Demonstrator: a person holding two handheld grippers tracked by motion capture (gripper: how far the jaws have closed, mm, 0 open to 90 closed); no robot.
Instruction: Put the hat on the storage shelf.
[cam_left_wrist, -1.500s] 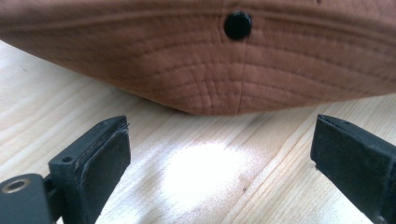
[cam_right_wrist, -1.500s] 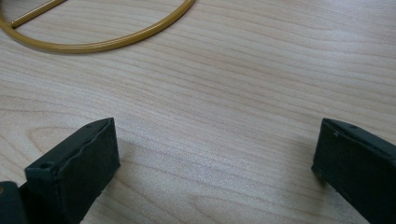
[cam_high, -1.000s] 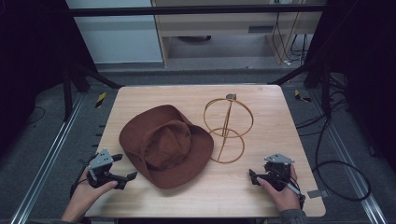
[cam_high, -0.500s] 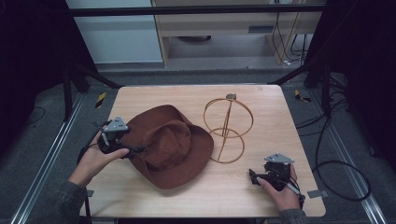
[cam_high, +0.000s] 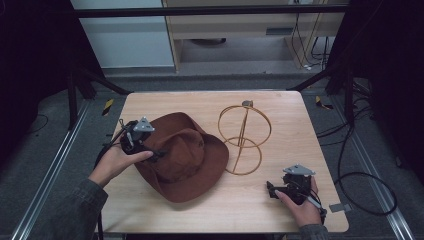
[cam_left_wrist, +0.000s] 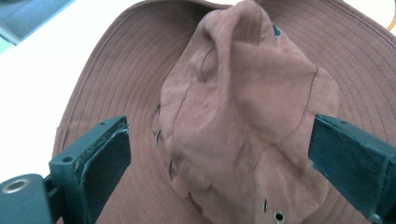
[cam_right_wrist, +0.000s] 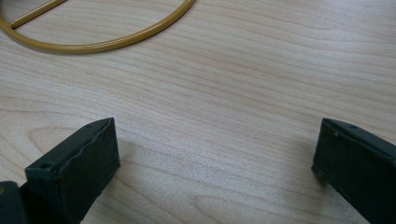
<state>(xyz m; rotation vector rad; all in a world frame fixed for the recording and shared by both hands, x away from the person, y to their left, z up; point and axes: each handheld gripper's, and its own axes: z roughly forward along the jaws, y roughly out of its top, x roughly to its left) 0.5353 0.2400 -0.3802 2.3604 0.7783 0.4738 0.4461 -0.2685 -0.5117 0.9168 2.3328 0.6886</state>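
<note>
- A brown hat (cam_high: 182, 157) with a wide brim lies on the wooden bench (cam_high: 280, 205), left of the middle, crown up.
- The hat's crown (cam_left_wrist: 243, 102) is soft and creased, with small metal eyelets near its base; rings of stitching run round the brim.
- The left gripper (cam_high: 152, 150) sits over the hat's left side, held by the person's left hand (cam_high: 117, 162).
- In the left gripper view (cam_left_wrist: 219, 156) its jaws stand wide apart, one on each side of the crown, and they hold nothing. Whether they touch the brim below cannot be told.
- A gold wire stand (cam_high: 243, 137) rests on the bench just right of the hat: a flat ring at the bottom, an upright rod, and a larger ring higher up with a small grey piece at its top.
- The hat's brim reaches close to the stand's bottom ring; whether they touch cannot be told.
- The right gripper (cam_high: 274, 190) is near the front right corner of the bench, held low by the right hand (cam_high: 302, 205), well apart from the hat.
- In the right gripper view (cam_right_wrist: 215, 156) its jaws are spread wide over bare wood with nothing between them, and part of the stand's bottom ring (cam_right_wrist: 100, 35) curves across the top.
</note>
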